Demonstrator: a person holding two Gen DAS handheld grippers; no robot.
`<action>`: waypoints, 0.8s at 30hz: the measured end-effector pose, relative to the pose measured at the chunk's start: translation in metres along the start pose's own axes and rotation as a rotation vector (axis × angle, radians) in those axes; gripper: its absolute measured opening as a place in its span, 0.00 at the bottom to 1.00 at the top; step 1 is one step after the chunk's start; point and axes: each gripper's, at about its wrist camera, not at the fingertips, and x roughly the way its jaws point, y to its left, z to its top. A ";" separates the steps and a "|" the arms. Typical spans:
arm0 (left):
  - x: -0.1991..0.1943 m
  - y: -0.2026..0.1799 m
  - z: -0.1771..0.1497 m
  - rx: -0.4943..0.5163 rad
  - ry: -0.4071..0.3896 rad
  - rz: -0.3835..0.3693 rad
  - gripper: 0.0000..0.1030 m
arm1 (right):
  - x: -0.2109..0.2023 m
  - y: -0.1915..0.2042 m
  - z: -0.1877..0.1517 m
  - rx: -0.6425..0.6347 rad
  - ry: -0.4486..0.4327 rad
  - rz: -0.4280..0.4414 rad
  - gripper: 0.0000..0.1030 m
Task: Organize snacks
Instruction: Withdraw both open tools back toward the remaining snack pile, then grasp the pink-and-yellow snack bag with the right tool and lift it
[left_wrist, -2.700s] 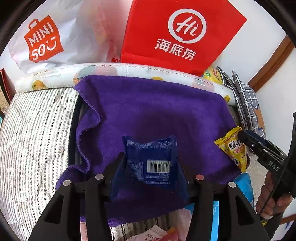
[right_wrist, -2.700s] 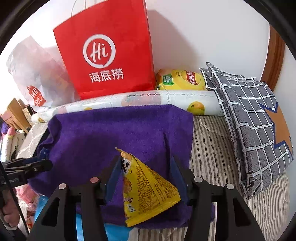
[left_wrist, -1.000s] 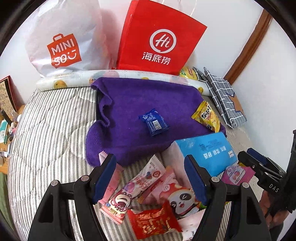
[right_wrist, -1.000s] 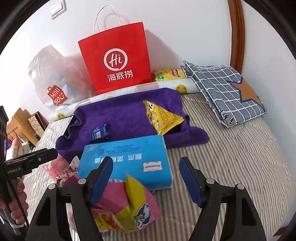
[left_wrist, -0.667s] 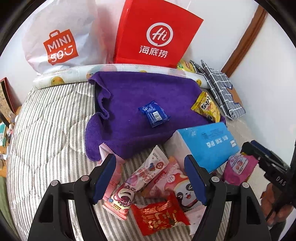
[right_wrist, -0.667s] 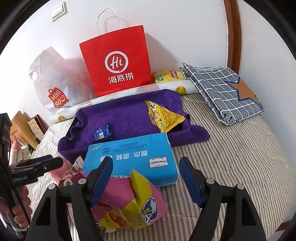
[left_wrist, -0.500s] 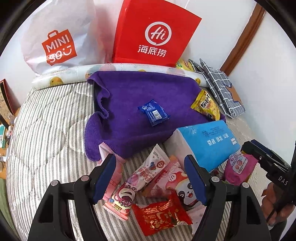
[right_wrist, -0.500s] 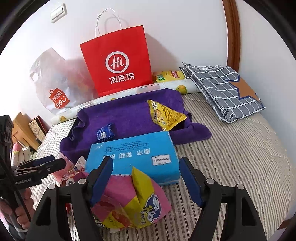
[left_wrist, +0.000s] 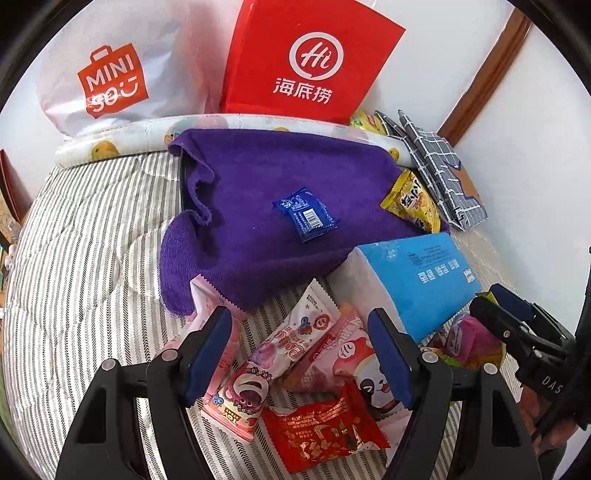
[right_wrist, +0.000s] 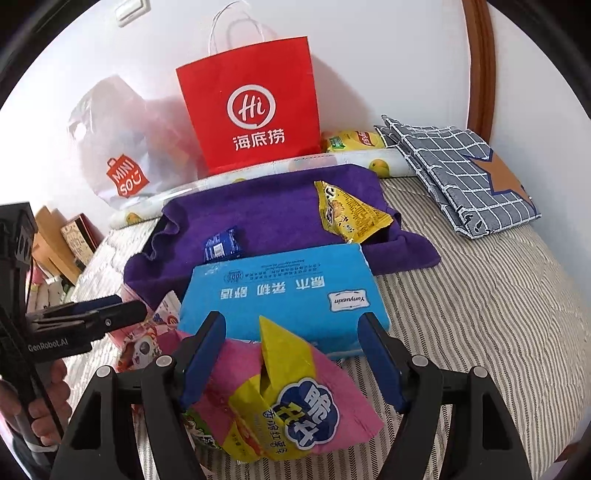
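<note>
on the purple towel (left_wrist: 258, 192) at the far end of the striped bed (left_wrist: 92, 258), two snacks already lie apart from each other: a small blue packet (left_wrist: 306, 214) near the middle and a yellow packet (left_wrist: 412, 206) at the towel's right edge. that looks like the sorted part, so the job seems to be only started.

the rest waits in a loose heap on the bed in front of the towel, beside a blue tissue pack (left_wrist: 424, 280): a long pink strawberry-bear packet (left_wrist: 266, 365), a pink panda packet (left_wrist: 354, 365), a red foil packet (left_wrist: 325, 428), and, nearer the right side, a pink and yellow bag (right_wrist: 291, 398) with a blue cloud label.

the left gripper (left_wrist: 299, 350) hangs over the pink packets with its jaws spread wide and nothing between the pads. the right gripper (right_wrist: 291, 358) is likewise wide open and empty, poised above the pink and yellow bag, which is probably its next pick. at least four packets are left to move.
</note>
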 end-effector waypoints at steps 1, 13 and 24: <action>0.000 0.000 0.000 -0.001 0.001 0.000 0.73 | 0.001 0.000 0.000 -0.001 0.002 0.000 0.70; 0.002 0.004 0.000 -0.015 0.004 0.007 0.73 | 0.017 0.003 -0.004 -0.008 0.038 0.000 0.72; -0.002 0.006 -0.003 -0.039 0.008 0.035 0.73 | 0.001 0.002 -0.009 -0.043 -0.013 0.006 0.39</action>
